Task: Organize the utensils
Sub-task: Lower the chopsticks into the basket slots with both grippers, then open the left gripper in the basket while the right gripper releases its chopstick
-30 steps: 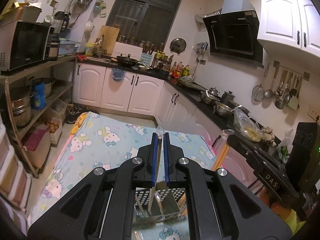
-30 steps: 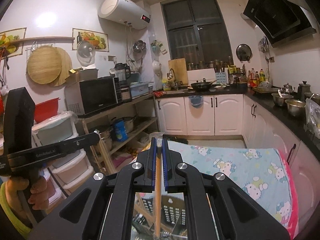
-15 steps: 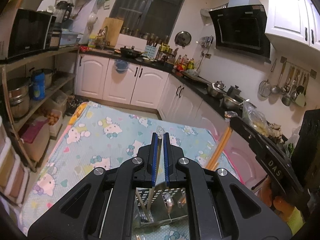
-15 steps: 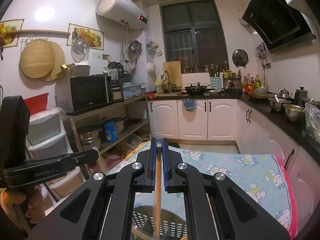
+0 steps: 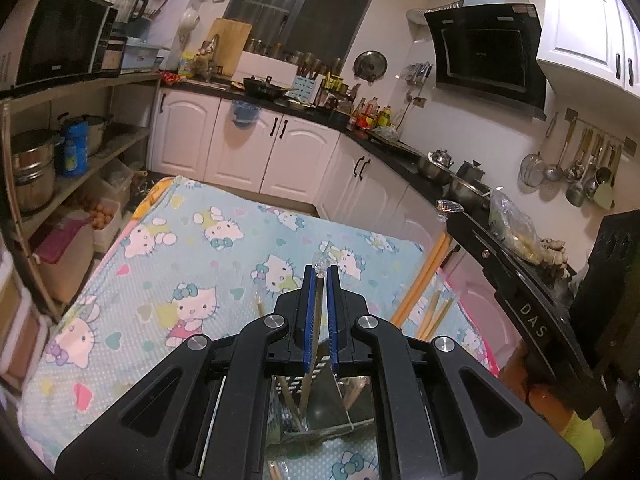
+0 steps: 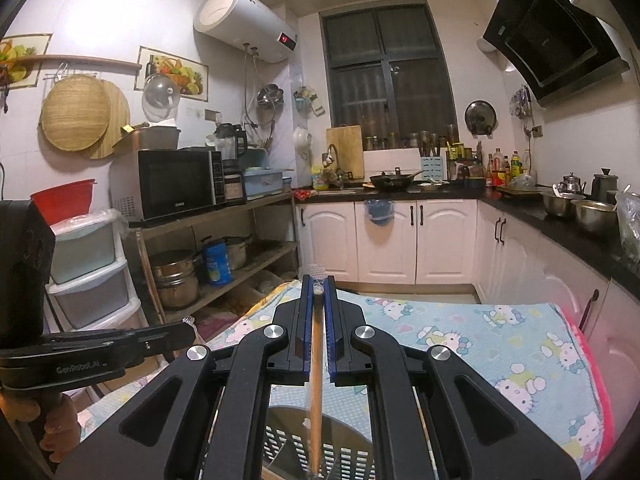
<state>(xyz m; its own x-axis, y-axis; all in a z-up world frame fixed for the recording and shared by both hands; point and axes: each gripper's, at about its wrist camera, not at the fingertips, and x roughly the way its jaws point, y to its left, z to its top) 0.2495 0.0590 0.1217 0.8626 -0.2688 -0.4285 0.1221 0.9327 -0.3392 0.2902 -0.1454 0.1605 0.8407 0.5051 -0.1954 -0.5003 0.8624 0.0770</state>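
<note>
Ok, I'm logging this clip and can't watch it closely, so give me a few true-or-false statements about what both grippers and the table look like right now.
1. The left gripper is shut on a slim metal utensil. True.
2. The right gripper is open and holds nothing. False: it is shut on a wooden-handled utensil.
3. The tablecloth is plain white. False: it is light blue with a cartoon cat print.
4. A perforated utensil holder sits below the right gripper. True.
5. The microwave stands on the floor. False: it sits on top of a wooden shelf.
</note>
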